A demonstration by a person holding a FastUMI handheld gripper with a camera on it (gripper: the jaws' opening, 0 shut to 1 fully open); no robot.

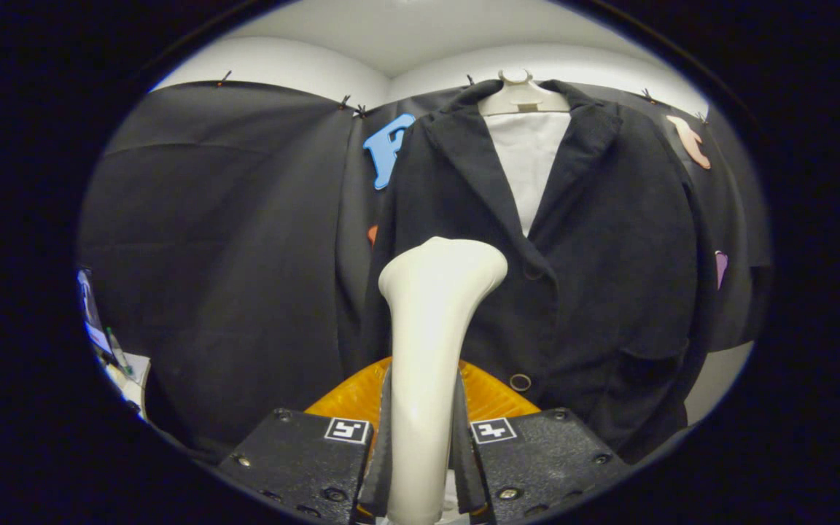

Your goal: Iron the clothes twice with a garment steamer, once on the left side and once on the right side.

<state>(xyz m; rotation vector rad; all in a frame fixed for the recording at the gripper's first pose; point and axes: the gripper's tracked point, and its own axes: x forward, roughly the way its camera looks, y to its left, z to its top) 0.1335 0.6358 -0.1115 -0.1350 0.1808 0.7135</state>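
Dark woollen jacket (pixel 573 277) on white plastic hanger (pixel 523 98), far ahead. Black two-finger gripper (pixel 424 452) pinching cream plastic garment steamer (pixel 431 343) by the handle. Best to keep head upright, near the left front panel, gliding slowly.

The garment steamer (pixel 431 350) is standing upright between the jaws of the gripper (pixel 421 437), both fingers pressing its handle, and its head is rising ahead of them. Beyond it, the jacket (pixel 595 277) is hanging on a hanger (pixel 522 95) against the booth's wall (pixel 230 219), with a shirt front (pixel 529 160) showing between its lapels. The steamer's head is sitting before the jacket's left half, possibly touching. Far left, some small items (pixel 110 350) are lying low beside the wall.
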